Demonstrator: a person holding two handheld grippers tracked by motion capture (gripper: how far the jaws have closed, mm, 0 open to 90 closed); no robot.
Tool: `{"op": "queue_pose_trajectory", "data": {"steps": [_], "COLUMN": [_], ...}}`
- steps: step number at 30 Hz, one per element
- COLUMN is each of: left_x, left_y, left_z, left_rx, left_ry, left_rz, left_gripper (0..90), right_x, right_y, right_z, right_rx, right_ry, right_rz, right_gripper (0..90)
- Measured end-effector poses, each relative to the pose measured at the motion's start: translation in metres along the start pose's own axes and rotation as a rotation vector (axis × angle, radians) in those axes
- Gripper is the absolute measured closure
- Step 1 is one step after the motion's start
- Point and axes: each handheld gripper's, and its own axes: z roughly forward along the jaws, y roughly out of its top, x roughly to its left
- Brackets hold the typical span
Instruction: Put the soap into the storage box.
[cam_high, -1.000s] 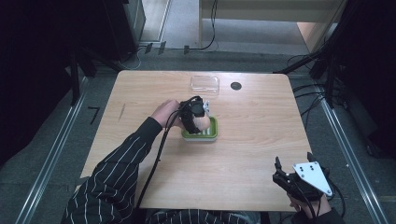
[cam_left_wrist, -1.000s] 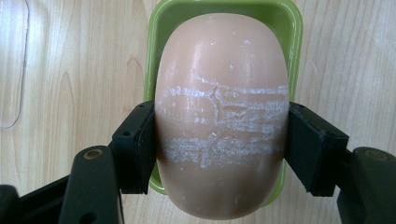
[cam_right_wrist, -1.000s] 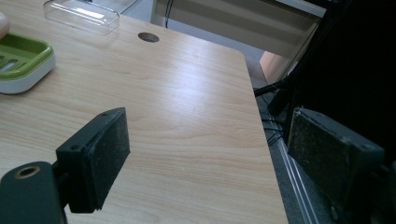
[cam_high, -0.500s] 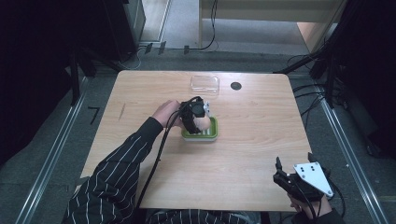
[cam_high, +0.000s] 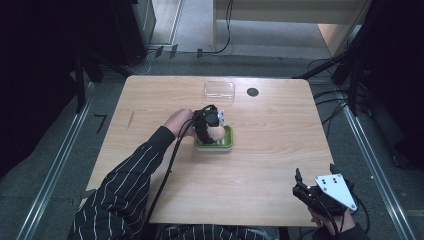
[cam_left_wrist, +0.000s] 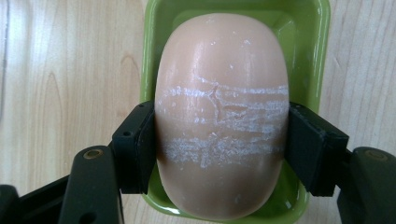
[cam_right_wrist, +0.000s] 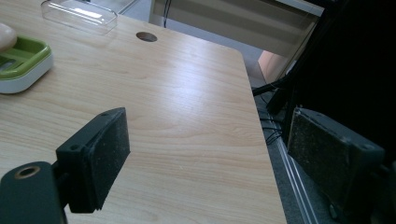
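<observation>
The soap (cam_left_wrist: 222, 116) hides most of the green dish (cam_left_wrist: 308, 42) floor beneath it. In the right gripper view, the dish (cam_right_wrist: 21, 63) is cut by the frame's left edge. The bench's dark round mark (cam_high: 252, 92) beyond the dish is too small to identify.

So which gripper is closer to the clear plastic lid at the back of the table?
Left. The left gripper is mid-table over the green dish, just in front of the clear lid. The right gripper sits at the table's near right corner, far off.

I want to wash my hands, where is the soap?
The soap sits over the green dish near the middle of the table in the high view, squeezed between the jaws of the left tool, in front of the clear lid.
</observation>
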Motion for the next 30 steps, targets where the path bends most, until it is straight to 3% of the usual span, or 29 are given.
{"op": "queue_pose_trajectory", "data": {"steps": [11, 30], "left_x": [0.0, 0.004], "left_y": [0.0, -0.005], "left_z": [0.008, 0.011], "left_rx": [0.014, -0.007], "left_ry": [-0.012, -0.047], "left_rz": [-0.001, -0.028], "left_gripper": [33.3, 33.2], "right_x": [0.0, 0.001], "right_y": [0.0, 0.0], "right_z": [0.0, 0.0], "right_rx": [0.002, 0.004], "right_ry": [0.001, 0.001], "right_rz": [-0.003, -0.006], "right_gripper": [13.5, 13.6]}}
